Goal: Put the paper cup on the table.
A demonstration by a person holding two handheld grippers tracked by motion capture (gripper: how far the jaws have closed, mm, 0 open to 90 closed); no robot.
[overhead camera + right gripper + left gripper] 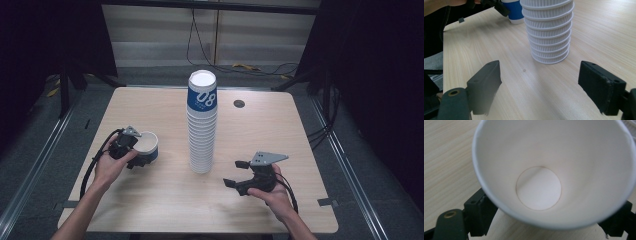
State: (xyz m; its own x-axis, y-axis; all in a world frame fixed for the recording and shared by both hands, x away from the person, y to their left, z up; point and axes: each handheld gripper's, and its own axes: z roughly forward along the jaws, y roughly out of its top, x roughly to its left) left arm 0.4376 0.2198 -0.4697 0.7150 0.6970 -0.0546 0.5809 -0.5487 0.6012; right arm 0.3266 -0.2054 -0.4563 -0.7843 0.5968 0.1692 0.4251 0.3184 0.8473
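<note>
A lab: black curtains (45, 35), floor rails (35, 165), loose cables (200, 45).

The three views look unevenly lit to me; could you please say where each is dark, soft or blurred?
High view: the table is evenly lit, surroundings nearly black, and the cup stack casts little shadow. Left gripper view: the single cup sits very close, its near rim soft. Right gripper view: the stack's ribs look sharp, while the right claw, jaws wide apart, is blurred at the left jaw's lower edge.
</note>
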